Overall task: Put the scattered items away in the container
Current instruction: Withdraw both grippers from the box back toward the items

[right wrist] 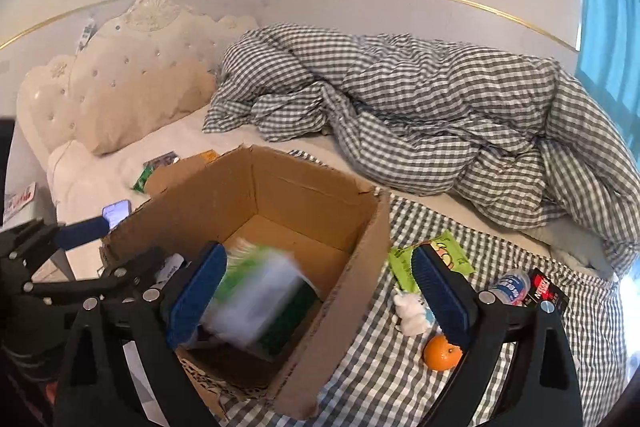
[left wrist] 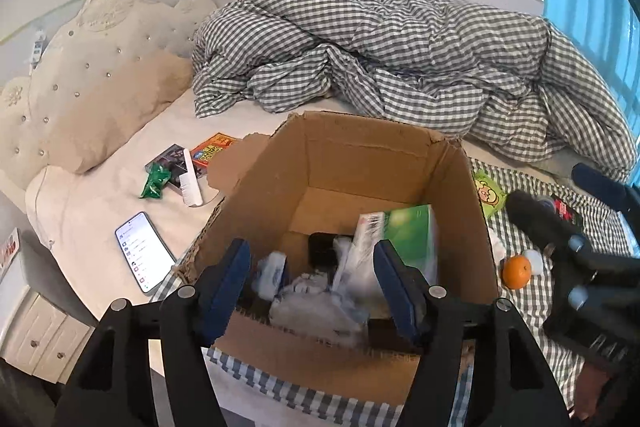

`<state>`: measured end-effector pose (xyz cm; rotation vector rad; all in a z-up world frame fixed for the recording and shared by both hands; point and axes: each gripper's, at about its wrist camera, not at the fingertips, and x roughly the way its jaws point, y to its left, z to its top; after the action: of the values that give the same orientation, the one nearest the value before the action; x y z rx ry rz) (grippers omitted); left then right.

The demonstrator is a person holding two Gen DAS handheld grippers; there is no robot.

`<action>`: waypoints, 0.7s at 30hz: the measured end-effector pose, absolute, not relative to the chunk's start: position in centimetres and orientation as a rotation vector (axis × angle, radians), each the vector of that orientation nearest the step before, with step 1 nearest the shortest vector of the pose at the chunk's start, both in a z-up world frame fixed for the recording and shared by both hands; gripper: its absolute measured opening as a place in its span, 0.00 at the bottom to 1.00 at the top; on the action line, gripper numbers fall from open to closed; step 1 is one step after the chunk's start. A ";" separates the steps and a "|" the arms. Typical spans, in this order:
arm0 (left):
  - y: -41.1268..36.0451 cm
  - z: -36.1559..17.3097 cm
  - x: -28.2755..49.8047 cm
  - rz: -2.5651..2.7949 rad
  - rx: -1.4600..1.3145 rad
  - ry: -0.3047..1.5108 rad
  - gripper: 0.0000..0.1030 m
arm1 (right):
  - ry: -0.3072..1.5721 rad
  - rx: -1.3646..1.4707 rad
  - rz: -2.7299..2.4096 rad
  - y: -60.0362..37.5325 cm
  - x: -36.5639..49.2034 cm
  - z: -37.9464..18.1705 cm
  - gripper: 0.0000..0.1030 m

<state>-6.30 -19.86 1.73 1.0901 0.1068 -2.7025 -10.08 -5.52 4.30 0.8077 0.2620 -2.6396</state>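
Both your grippers, left (left wrist: 316, 283) and right (right wrist: 320, 297), spread, empty, over box (left wrist: 472, 187). Green pack (right wrist: 260, 291) blurred, tumbling in. Risk: pads snag cardboard rim, tip box.

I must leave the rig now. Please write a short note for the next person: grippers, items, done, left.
Left gripper: open, empty, over the box.
Right gripper: open, empty, at the box's right wall.
Done: green pack and wrapped items in the box.
Left, left side: phone, comb, cards, green wrapper.
Left, right side: orange, toy, bottle, green packet.
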 end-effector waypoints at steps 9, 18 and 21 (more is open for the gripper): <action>-14.8 2.2 -5.8 -2.824 1.039 0.072 0.90 | 0.132 0.883 -2.767 4.5 -9.3 3.6 0.92; -1.7 -2.1 -8.1 -3.063 1.107 -0.065 1.00 | -0.017 1.094 -2.943 20.5 -8.8 -1.5 0.92; 2.3 -4.5 -9.6 -3.102 1.162 -0.122 1.00 | -0.081 1.154 -2.974 25.1 -8.5 -3.4 0.92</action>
<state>-9.62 2.29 -4.55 1.1621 -0.1223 -3.1024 -8.47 25.10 -3.39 1.1544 -0.0807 -2.9743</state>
